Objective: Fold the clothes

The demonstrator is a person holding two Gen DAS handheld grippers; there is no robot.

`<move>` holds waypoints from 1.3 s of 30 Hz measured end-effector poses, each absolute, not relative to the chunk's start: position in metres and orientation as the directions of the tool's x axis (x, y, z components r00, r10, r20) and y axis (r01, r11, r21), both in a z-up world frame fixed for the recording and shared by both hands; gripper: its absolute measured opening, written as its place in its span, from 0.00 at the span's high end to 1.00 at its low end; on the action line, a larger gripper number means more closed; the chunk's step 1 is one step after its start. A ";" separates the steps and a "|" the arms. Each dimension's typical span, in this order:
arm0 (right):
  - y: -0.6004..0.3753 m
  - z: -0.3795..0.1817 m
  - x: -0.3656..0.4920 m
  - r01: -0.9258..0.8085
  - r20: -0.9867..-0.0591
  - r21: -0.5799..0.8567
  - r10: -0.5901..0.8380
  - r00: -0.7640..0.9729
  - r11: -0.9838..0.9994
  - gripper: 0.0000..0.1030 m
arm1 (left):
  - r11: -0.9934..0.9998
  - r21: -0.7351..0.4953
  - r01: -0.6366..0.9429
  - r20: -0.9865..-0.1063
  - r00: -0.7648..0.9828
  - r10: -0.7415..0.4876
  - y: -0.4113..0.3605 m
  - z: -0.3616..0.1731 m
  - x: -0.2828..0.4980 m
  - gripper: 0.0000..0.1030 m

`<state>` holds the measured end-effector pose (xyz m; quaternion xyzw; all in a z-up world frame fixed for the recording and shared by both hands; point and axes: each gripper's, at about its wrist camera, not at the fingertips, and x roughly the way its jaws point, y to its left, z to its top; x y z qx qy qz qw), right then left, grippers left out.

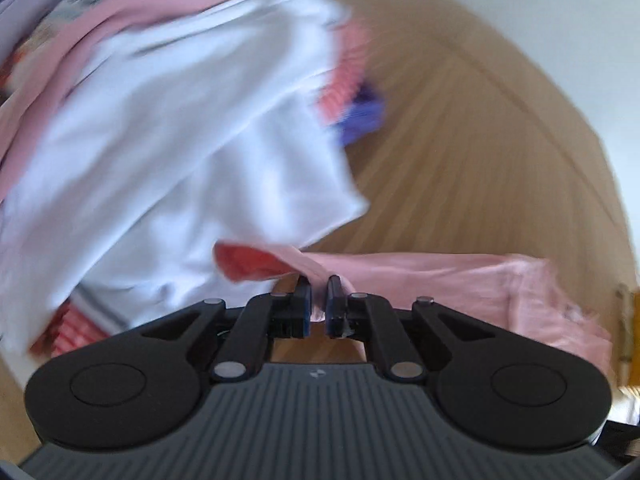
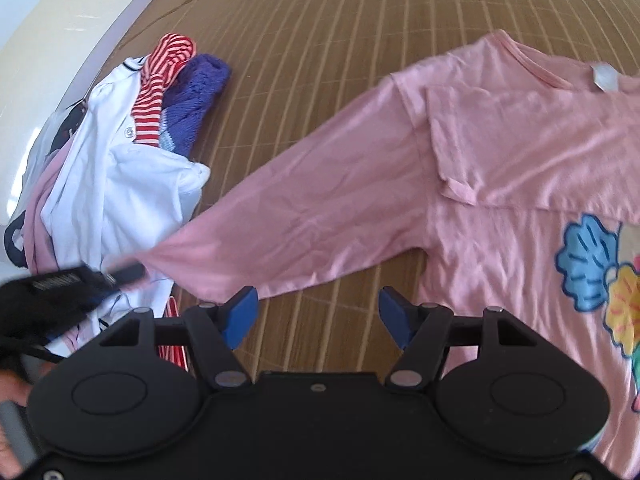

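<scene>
A pink long-sleeved shirt (image 2: 500, 152) with a colourful print lies spread on the bamboo mat; one sleeve is folded across its chest. Its other sleeve (image 2: 280, 224) stretches left toward the clothes pile. My left gripper (image 1: 319, 300) is shut on the cuff of that pink sleeve (image 1: 420, 272), with pink fabric pinched between the blue pads. In the right wrist view the left gripper (image 2: 124, 272) shows blurred at the sleeve's end. My right gripper (image 2: 318, 314) hovers open over bare mat just below the sleeve, nothing between its fingers.
A pile of clothes (image 2: 112, 168) lies at the left: a white garment (image 1: 180, 140), a red-striped piece (image 2: 160, 88), a purple knit (image 2: 196, 96) and more pink cloth. The bamboo mat (image 2: 320, 40) stretches beyond, bordered by a pale wall or floor edge (image 2: 60, 40).
</scene>
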<state>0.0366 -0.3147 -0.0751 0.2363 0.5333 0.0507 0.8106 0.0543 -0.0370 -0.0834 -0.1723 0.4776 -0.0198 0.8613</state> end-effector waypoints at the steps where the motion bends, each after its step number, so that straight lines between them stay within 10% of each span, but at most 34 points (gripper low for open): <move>1: -0.318 -0.075 0.035 0.177 -0.840 0.438 0.332 0.429 0.881 0.34 | 0.939 -0.327 -0.105 -0.804 0.552 -0.219 -0.043 -0.077 0.055 0.92; 39: -0.662 -0.063 -0.131 0.469 -0.725 0.629 0.250 0.642 0.620 0.29 | 0.854 -0.161 0.494 -0.796 0.446 -0.408 -0.530 -0.072 -0.010 0.82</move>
